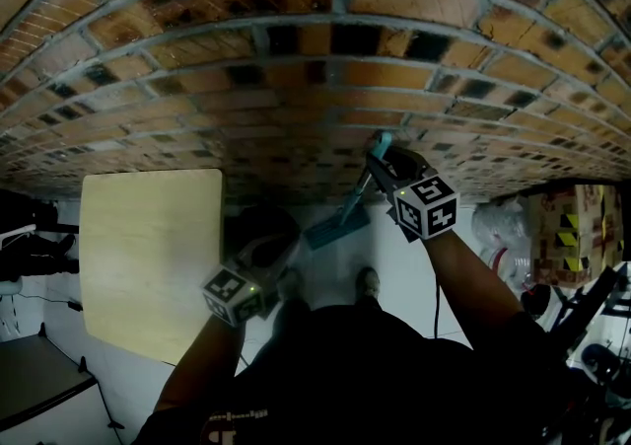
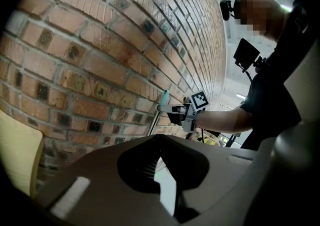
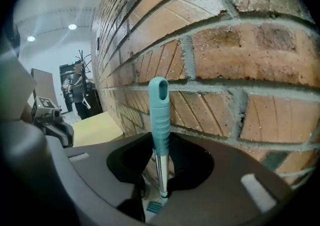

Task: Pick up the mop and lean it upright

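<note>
A brick wall [image 1: 296, 88] fills the upper half of the head view and stands close in front of both grippers. Below it lies a light floor [image 1: 394, 260], with a pale wooden panel [image 1: 148, 256] at the left, its far edge near the foot of the wall. At the right sit a cardboard box [image 1: 567, 226] with yellow and black marks and a clear plastic bag [image 1: 498, 231]. The person's dark-clothed body takes up the bottom of the head view, and two shoes [image 1: 367, 282] show on the floor near the wall. The right gripper [image 1: 385, 165] is held up close to the bricks, and the left gripper [image 1: 268, 241] hangs lower, to the left of it and apart from the mop. The mop [image 1: 350, 206] stands nearly upright against the wall. Its flat teal head [image 1: 335, 228] rests on the floor at the foot of the wall, and its metal shaft rises to a teal grip [image 3: 160, 115] whose tip lies against the bricks. In the right gripper view the jaws stand partly apart, with the shaft between them just under the teal grip. The shaft sits close by the right-hand jaw, while a sliver of floor and mop head shows on its other side, so the pads do not clamp it. The left gripper's jaws are closed together on nothing.
</note>
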A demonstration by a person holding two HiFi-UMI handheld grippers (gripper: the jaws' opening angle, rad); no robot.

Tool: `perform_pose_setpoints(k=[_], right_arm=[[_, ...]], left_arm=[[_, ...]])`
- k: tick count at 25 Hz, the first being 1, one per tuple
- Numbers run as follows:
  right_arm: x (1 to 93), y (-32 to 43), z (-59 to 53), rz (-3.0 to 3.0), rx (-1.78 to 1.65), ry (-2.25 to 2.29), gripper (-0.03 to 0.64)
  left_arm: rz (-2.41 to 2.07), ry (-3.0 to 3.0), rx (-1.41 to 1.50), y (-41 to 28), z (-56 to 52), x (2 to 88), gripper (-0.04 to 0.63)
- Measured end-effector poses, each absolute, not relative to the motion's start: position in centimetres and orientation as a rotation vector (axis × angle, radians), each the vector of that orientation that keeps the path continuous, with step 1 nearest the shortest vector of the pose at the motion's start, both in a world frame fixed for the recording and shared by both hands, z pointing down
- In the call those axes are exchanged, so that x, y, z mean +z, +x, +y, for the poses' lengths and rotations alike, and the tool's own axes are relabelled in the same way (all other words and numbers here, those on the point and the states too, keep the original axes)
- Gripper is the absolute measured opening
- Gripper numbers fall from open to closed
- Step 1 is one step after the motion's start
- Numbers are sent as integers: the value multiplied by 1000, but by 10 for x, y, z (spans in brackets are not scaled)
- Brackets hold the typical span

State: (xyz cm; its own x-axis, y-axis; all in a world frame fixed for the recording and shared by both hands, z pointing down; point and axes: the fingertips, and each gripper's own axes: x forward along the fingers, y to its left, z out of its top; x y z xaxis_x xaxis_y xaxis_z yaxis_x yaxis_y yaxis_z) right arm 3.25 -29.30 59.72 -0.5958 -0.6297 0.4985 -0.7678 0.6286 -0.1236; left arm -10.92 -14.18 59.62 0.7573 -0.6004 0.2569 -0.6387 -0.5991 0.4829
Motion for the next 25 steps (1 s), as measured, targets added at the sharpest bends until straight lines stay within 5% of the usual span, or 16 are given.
perform_pose_setpoints(k=[25], right_arm=[[449, 46, -264, -2551, 409, 1058, 114]], left_arm=[[-880, 2508, 31, -81, -151, 538, 0]])
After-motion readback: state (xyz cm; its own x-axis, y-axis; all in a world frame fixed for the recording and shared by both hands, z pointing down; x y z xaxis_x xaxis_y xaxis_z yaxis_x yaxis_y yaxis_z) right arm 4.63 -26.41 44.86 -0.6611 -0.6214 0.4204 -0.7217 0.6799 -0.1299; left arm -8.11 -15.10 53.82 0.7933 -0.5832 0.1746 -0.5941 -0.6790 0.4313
